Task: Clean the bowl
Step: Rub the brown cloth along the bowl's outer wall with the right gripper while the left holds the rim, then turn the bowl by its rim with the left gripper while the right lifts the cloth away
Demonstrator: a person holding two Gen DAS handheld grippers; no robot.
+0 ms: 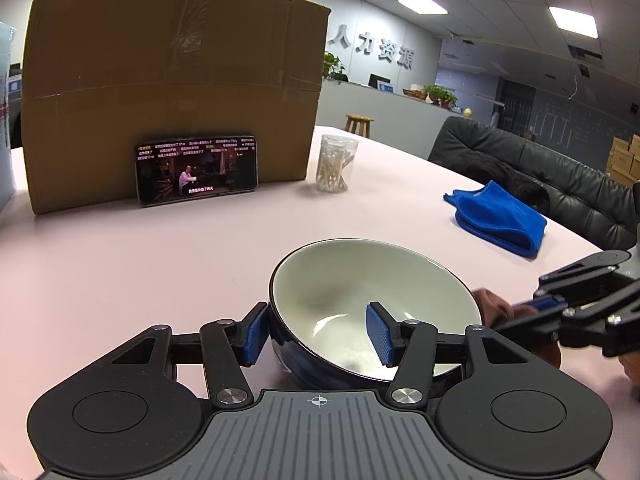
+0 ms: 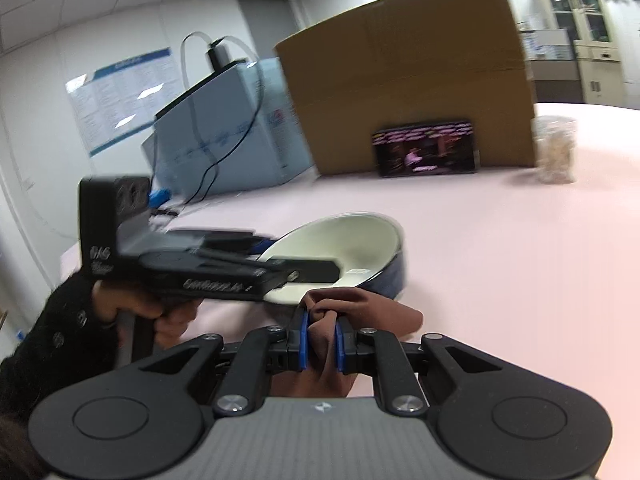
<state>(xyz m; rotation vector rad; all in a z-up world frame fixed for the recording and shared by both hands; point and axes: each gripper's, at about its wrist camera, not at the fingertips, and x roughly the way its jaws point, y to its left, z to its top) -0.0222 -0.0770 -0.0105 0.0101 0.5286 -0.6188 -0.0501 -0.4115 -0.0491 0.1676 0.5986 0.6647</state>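
A bowl [image 1: 360,280], white inside and dark blue outside, sits tilted on the pink table [image 1: 120,272]. My left gripper [image 1: 318,332] is open and straddles the bowl's near wall. One blue pad [image 1: 256,332] is at the outside of the wall. The other pad [image 1: 380,334] hangs inside the bowl, apart from the wall. My right gripper [image 2: 320,320] is shut on a bunched brown cloth [image 2: 360,304] just outside the bowl's [image 2: 360,240] rim. In the left wrist view the right gripper [image 1: 532,308] and the cloth [image 1: 494,306] are at the bowl's right side.
A big cardboard box [image 1: 172,92] stands at the back with a lit phone [image 1: 196,168] leaning on it. A clear jar of cotton swabs [image 1: 336,164] stands beside it. A folded blue cloth [image 1: 500,216] lies near the right table edge. A black sofa [image 1: 560,176] stands beyond that edge.
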